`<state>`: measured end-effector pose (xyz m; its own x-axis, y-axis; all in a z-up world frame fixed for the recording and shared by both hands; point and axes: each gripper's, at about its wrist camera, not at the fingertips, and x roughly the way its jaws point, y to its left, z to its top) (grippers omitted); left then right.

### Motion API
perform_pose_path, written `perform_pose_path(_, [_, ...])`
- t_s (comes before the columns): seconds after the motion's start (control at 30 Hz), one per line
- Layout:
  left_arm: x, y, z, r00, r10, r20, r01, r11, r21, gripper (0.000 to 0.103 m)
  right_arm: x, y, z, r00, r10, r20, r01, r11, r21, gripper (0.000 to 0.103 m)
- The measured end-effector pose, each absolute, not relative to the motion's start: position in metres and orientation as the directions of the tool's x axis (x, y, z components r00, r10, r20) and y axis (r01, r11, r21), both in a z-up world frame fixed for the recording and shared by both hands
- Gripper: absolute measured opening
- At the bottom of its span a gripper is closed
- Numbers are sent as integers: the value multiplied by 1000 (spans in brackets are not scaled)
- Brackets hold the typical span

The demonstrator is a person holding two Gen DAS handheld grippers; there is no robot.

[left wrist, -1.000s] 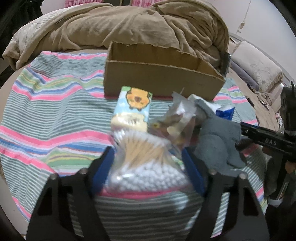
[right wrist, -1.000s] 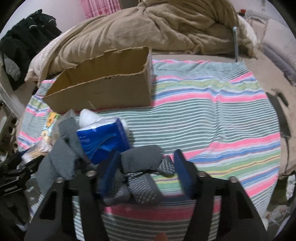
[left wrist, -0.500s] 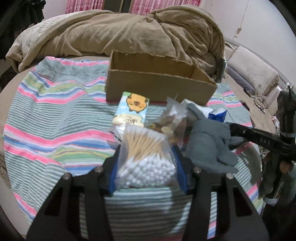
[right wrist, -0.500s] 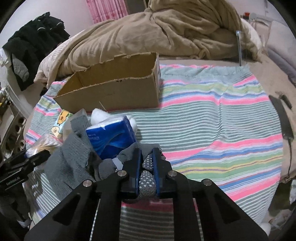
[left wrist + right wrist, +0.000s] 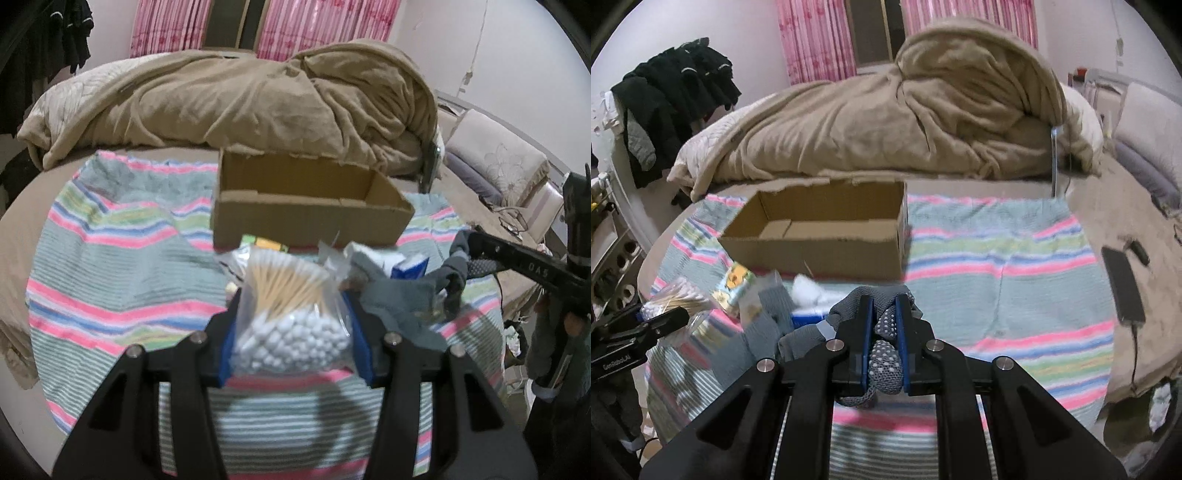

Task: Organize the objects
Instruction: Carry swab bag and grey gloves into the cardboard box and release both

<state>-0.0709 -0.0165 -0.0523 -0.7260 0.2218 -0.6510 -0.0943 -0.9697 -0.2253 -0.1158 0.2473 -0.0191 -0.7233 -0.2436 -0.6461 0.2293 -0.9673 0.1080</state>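
My left gripper (image 5: 291,314) is shut on a clear bag of cotton swabs (image 5: 288,306) and holds it above the striped cloth (image 5: 110,266). My right gripper (image 5: 884,317) is shut on a grey dotted sock (image 5: 886,350), lifted off the cloth. An open empty cardboard box (image 5: 306,206) stands behind, also in the right wrist view (image 5: 820,240). Between box and grippers lie a blue tissue pack (image 5: 410,266), a grey cloth (image 5: 399,306) and a cartoon-printed pack (image 5: 737,284).
A heaped tan blanket (image 5: 240,99) fills the bed behind the box. A black phone with cable (image 5: 1123,284) lies right of the striped cloth. Dark clothes (image 5: 676,99) hang at the left. Bare striped cloth (image 5: 997,258) spreads right of the box.
Both grippers closed on their objects, the left on the swab bag, the right on the sock, and rose, lifting them; the box interior now shows.
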Motion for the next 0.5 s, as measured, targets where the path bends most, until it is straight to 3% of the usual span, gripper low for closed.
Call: perform_pose_path(0.5, [-128, -17, 2, -789, 182, -587, -135, -983, -123, 51, -165, 226, 48, -807, -230, -544, 299, -953, -41, 13])
